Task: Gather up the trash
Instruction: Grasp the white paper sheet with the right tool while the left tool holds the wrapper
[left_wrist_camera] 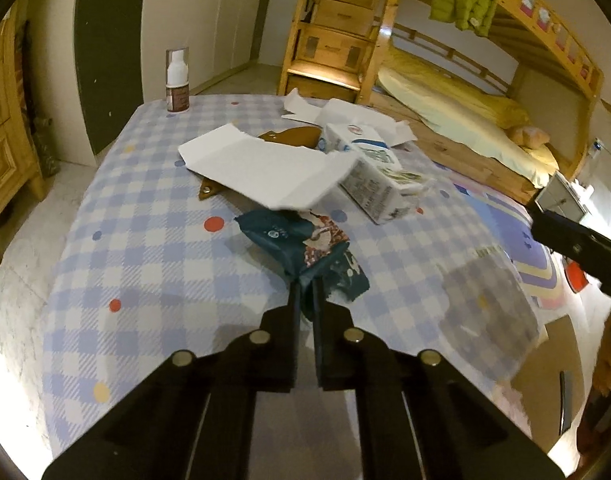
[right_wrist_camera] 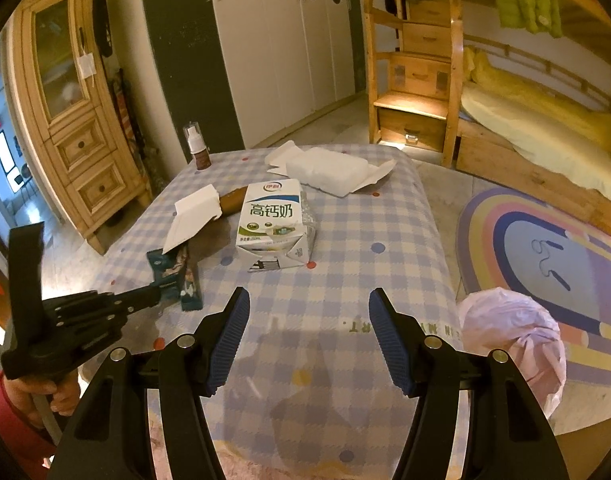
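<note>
Trash is still spread over the table (right_wrist_camera: pixel 345 240): a dark wrapper (left_wrist_camera: pixel 305 252) is pinched at its near end by the left claw (left_wrist_camera: pixel 305 292), while white paper (left_wrist_camera: pixel 261 168), a milk carton (right_wrist_camera: pixel 273 224) and a white packet (right_wrist_camera: pixel 329 172) lie untouched. The right claw (right_wrist_camera: pixel 309 336) hangs spread and empty; a pink bag (right_wrist_camera: pixel 517 336) waits just beside the table. Collection looks barely begun.

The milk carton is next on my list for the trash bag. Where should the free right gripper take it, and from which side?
Grip the milk carton across its two narrow side walls, coming from the near edge of the table with the open right gripper. It lies on its back, printed face up, crumpled end nearest, so the sides are probably the firmest parallel faces.
</note>
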The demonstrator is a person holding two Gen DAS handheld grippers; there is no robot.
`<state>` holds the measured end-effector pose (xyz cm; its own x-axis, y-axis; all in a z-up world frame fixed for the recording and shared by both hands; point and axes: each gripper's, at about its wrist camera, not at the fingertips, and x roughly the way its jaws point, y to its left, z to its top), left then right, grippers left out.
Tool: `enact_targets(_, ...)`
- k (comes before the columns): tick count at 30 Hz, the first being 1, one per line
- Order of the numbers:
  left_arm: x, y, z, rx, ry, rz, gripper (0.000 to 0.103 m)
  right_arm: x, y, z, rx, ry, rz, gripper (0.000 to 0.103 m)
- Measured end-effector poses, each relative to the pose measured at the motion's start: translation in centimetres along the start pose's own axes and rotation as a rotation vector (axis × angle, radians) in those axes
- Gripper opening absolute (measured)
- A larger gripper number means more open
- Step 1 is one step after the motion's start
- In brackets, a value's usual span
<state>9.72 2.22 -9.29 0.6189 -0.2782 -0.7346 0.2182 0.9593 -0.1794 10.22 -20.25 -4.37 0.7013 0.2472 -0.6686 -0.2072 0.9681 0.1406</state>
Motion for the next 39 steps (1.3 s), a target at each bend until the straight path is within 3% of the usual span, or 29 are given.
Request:
enact_targets(7, -5.0, -1.0, -1.7, 0.084, -0.062, 0.010, 0.004, -0.2, 1.2, 0.1, -0.020, -0.006, 0.029, 0.063)
enact_targets(15, -6.9, 1.4, -0.6, 0.044, -0.123, 0.069, 0.003, 0.8, 5.0, 1.4, -0.110, -0.010, 0.072, 0.062)
enact_targets(17, -6.1, 2.2, -0.4, 0.020, -0.109, 0.081, 0.004, 1.6, 6.2, 1.7, -0.139, -0.005, 0.086, 0.057)
enact_targets(22, -4.7, 3.8, -0.1, -0.011, -0.093, 0.111, 0.004, 3.6, 7.6, 2.3, -0.166, 0.027, 0.136, 0.032)
enact_targets(24, -4.5, 4.2, 0.0, -0.014, -0.096, 0.118, 0.004, 5.1, 8.3, 2.5, -0.175, 0.051, 0.153, 0.030)
enact_targets(35, -3.0, 5.7, 0.4, -0.020, -0.084, 0.112, 0.004, 11.1, 9.1, 2.4, -0.125, 0.153, 0.120, 0.032)
enact_targets(39, -2.3, 5.7, 0.5, -0.019, -0.075, 0.109, 0.004, 12.1, 8.7, 2.4, -0.088, 0.162, 0.115, 0.046)
